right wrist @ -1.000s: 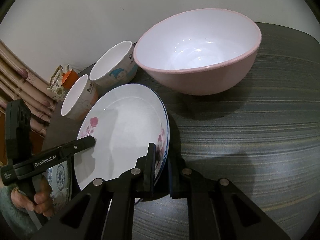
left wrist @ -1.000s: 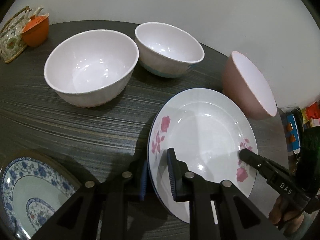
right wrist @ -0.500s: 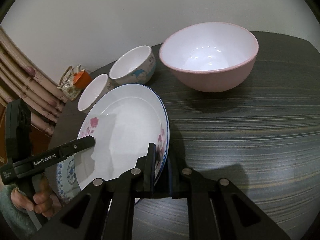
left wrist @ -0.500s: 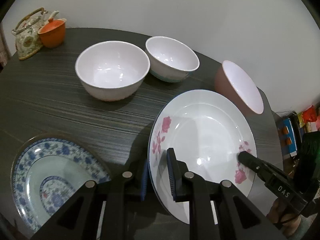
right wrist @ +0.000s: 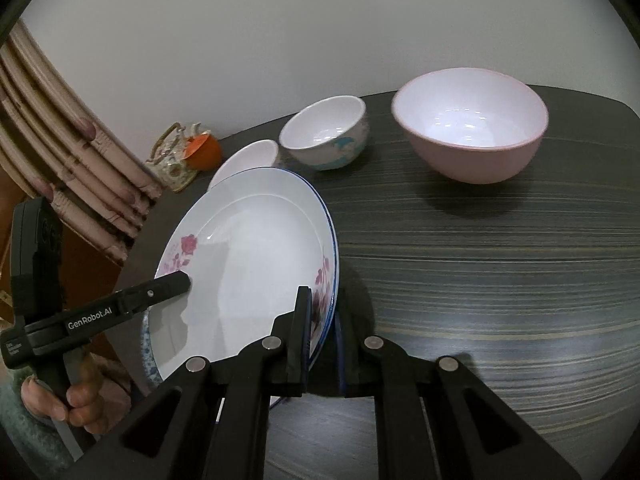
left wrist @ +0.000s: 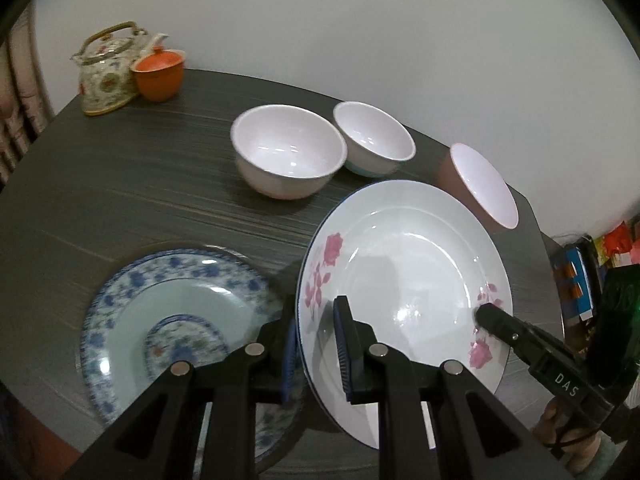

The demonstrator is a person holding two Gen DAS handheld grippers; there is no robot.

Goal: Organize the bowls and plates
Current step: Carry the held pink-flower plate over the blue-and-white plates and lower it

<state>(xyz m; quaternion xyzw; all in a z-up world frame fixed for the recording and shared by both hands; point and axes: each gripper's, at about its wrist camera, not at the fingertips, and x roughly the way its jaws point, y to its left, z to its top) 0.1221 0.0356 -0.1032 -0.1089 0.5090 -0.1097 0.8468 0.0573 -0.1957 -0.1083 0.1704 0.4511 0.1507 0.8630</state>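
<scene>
In the left wrist view, the left gripper (left wrist: 316, 354) pinches the near rim of the rose plate (left wrist: 404, 276), carried above the table (left wrist: 140, 192); the blue patterned plate (left wrist: 168, 320) lies just left of it. In the right wrist view, the right gripper (right wrist: 322, 344) clamps the plate's opposite rim. Judged step: stacking; next, lower it centred onto the blue plate.

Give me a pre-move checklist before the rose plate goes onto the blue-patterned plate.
1. Left gripper clamped on the rose plate's rim: ok.
2. Right gripper clamped on the opposite rim: ok.
3. Rose plate empty: ok.
4. Blue-patterned plate empty and flat on the table: ok.
5. Rose plate centred over it: not ok, it is off to one side.
6. White bowl out of the path: ok.
</scene>
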